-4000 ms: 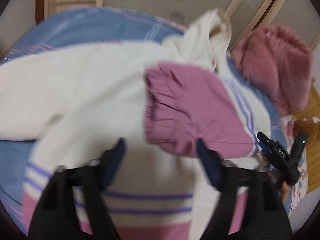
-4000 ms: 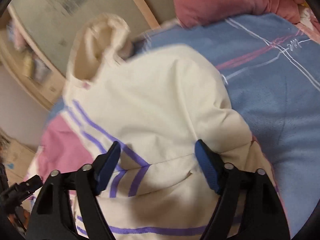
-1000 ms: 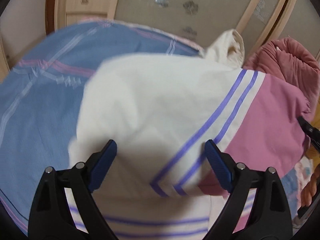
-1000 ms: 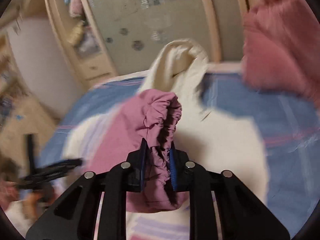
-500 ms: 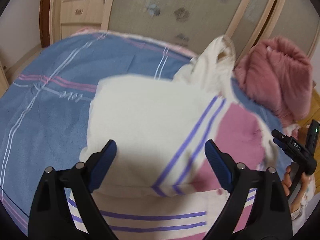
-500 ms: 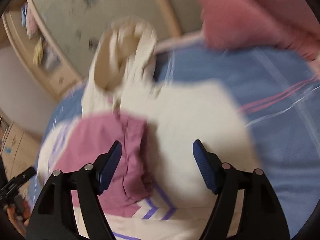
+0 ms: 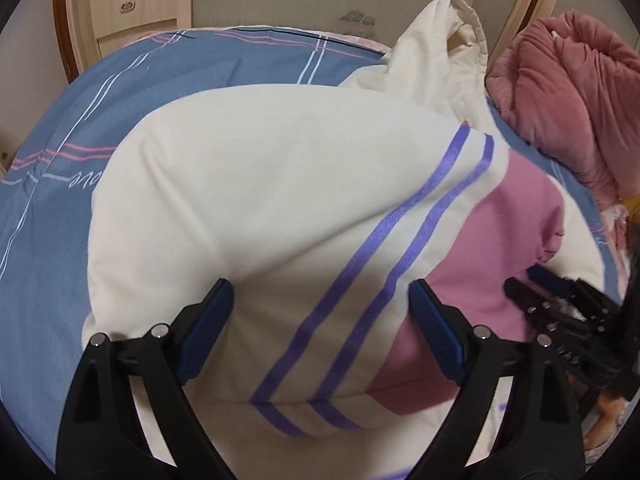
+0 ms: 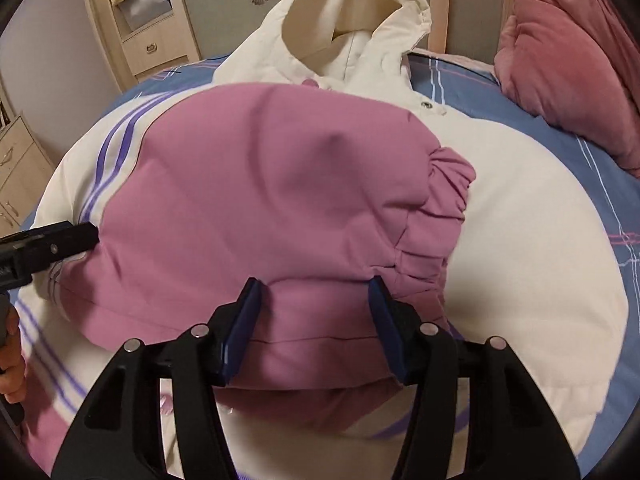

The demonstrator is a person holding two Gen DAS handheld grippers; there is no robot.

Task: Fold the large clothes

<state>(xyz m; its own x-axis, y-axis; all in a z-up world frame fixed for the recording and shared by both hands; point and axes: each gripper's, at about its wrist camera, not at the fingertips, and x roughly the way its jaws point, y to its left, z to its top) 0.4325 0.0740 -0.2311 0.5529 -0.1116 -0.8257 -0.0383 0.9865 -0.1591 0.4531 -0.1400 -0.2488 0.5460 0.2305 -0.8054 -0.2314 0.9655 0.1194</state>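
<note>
Bed [image 7: 168, 92] is covered by a blue sheet with pink and white lines. Laid directly on it — a cream hooded jacket [image 8: 520, 216], sleeves folded across; a pink blanket [image 8: 572, 64] is bunched at the head.

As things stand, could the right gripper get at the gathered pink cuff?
Probably yes. The right gripper, jaws apart and closing, hangs over the pink sleeve, and the gathered cuff lies exposed just beyond its right finger, nothing covering it.

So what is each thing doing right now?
Jacket: lying on the bed, sleeves folded across.
Hood: standing up, open.
Pink cuff: free, lying on the jacket.
Left gripper: open, holding nothing.
Right gripper: open, jaws closing, sleeve below.
Pink blanket: bunched up.
</note>
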